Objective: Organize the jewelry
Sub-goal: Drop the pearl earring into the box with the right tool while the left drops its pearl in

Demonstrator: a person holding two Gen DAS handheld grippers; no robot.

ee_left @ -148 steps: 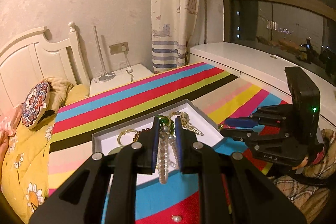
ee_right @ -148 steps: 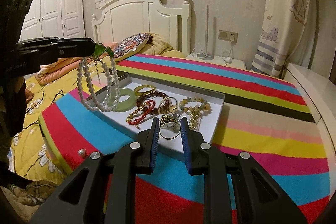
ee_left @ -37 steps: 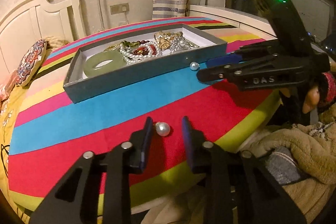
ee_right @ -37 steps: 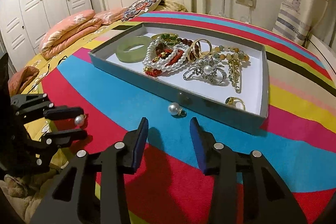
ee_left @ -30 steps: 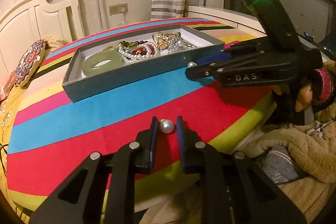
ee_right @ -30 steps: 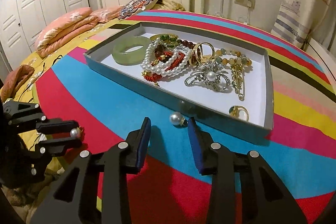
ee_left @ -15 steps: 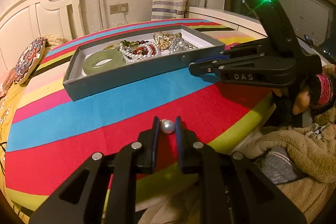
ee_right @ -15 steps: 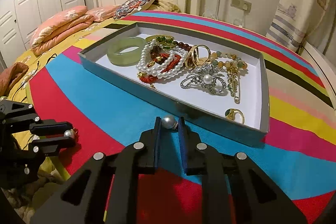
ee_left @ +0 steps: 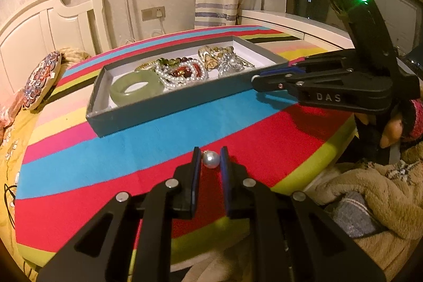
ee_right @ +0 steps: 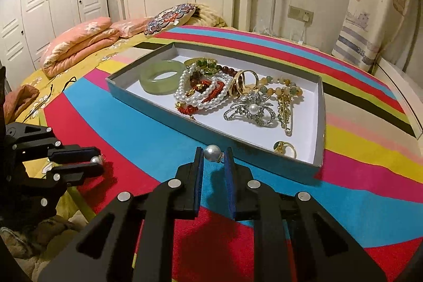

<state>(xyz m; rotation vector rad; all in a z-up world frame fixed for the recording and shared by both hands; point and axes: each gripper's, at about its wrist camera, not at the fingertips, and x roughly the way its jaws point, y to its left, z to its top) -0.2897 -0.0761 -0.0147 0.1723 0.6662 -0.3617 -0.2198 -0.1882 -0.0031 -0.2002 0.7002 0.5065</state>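
Black left claw angled down over the striped tabletop, clamped on a pearl earring near the front edge. Right claw same downward tilt, clamped on a second pearl earring just beside the grey tray's near wall. Hand in a fingerless glove grips the right claw's handle. "DAS" embossed on the right claw's side. Tray holds a jade bangle, pearl strands, brooch, ring.
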